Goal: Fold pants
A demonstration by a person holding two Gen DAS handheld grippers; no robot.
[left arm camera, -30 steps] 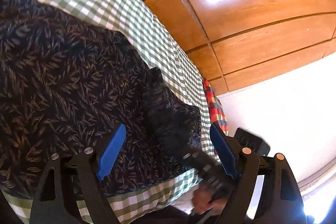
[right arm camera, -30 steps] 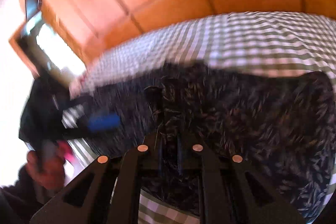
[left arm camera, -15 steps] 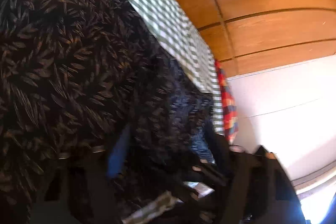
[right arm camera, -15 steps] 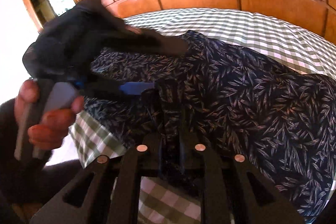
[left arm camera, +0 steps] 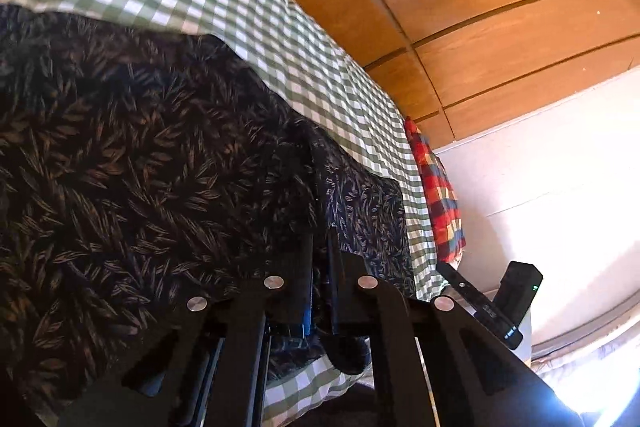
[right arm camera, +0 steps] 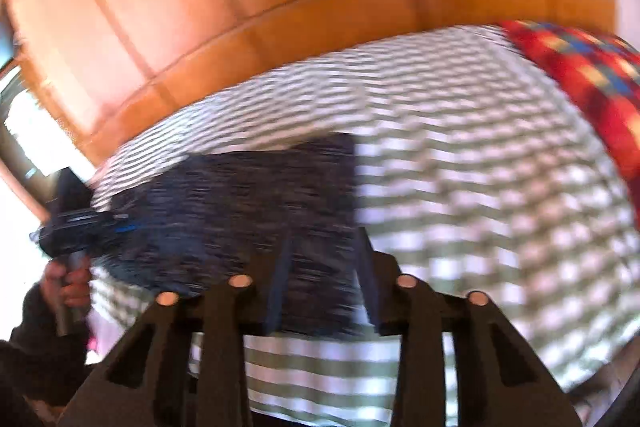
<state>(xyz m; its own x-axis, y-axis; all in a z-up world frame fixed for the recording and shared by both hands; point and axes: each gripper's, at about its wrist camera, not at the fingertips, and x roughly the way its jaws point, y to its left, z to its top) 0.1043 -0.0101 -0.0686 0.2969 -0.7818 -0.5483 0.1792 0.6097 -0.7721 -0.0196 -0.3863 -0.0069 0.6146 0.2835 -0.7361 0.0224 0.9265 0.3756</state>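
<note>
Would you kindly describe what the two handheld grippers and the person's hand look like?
Both the left gripper and the right gripper have black angular frames with triangular cut-outs and round silver rivets. Their fingers are dark, with blue pads. The person's left hand is bare, below a dark sleeve.

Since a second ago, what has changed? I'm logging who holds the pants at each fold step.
The left tool, open a second ago, has closed on the pants at their edge. The right tool, clamped on the fabric then, has opened and let go, swinging right. The pants stay on the checked sheet, red plaid cloth unmoved.
</note>
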